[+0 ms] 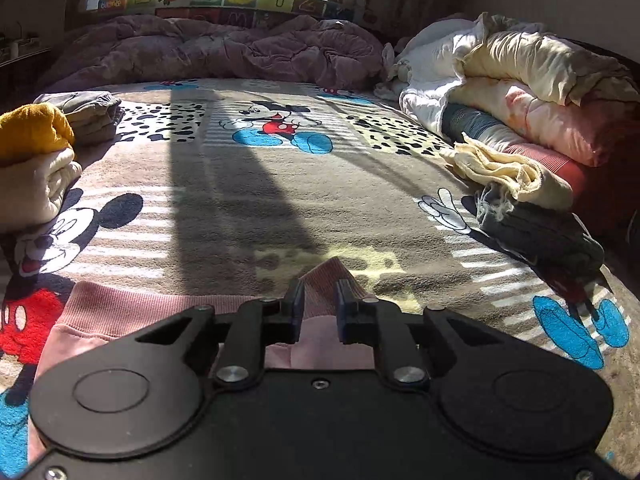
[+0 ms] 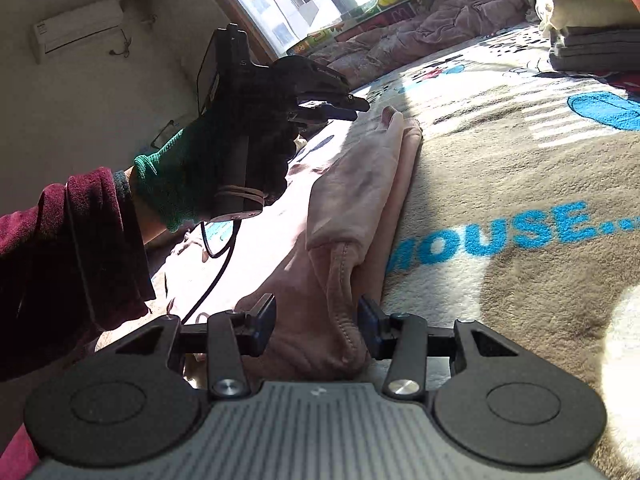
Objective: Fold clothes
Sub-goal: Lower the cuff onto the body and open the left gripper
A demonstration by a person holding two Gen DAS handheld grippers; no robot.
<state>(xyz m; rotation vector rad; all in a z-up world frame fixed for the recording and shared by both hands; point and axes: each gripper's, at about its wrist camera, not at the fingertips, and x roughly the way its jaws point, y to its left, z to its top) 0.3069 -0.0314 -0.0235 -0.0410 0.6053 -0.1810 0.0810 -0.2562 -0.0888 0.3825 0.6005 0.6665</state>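
Note:
A pink garment (image 2: pixel 360 200) lies folded into a long narrow strip on the Mickey Mouse blanket (image 2: pixel 520 168). My right gripper (image 2: pixel 317 320) stands open, its fingers on either side of the strip's near end. A gloved hand with a maroon sleeve holds my left gripper (image 2: pixel 354 107) just above the strip's far end. In the left wrist view the left gripper (image 1: pixel 319 308) is open a little, and a corner of the pink garment (image 1: pixel 324 280) shows in the gap between its fingers, which are not closed on it.
A folded stack sits at the left: yellow (image 1: pixel 32 128), cream (image 1: pixel 32 188) and grey (image 1: pixel 92 116) pieces. Rolled quilts (image 1: pixel 520 80), a cream cloth (image 1: pixel 500 168) and a dark grey garment (image 1: pixel 540 232) line the right. A purple quilt (image 1: pixel 220 48) lies under the window.

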